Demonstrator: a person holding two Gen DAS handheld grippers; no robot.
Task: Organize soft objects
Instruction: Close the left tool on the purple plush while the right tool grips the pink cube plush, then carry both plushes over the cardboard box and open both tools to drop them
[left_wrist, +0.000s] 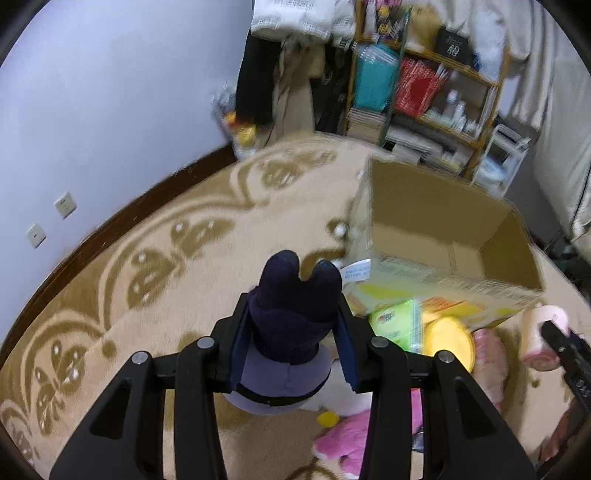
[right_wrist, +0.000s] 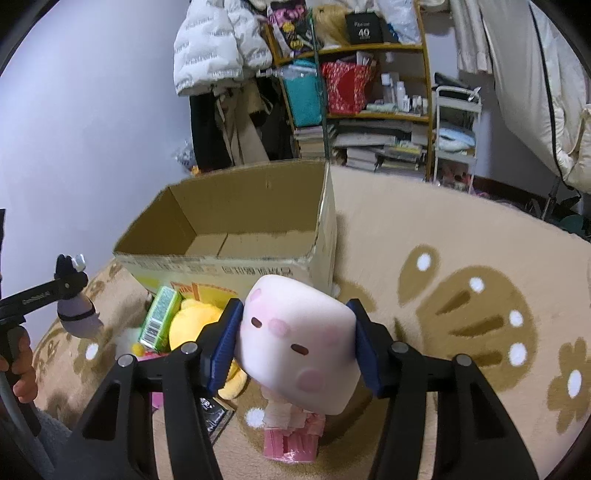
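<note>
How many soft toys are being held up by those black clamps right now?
2. The dark navy long-eared plush sits in the left gripper; the white square-headed plush with pink cheeks sits in the right gripper. More plush toys lie on the carpet, partly hidden.

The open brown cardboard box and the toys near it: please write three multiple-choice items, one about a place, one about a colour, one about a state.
1. Where does the open brown cardboard box stand?
A. on the beige patterned carpet
B. on a shelf
C. on a chair

2. What colour are the ears of the plush rabbit in the left gripper?
A. pink
B. dark navy
C. yellow

3. How is the right gripper?
A. open, holding nothing
B. out of view
C. shut on the pale pink square-headed plush doll

Answers: 1 A, carpet lies around the box; 2 B, navy ears rise between the jaws; 3 C, both jaws press the doll's head.
</note>
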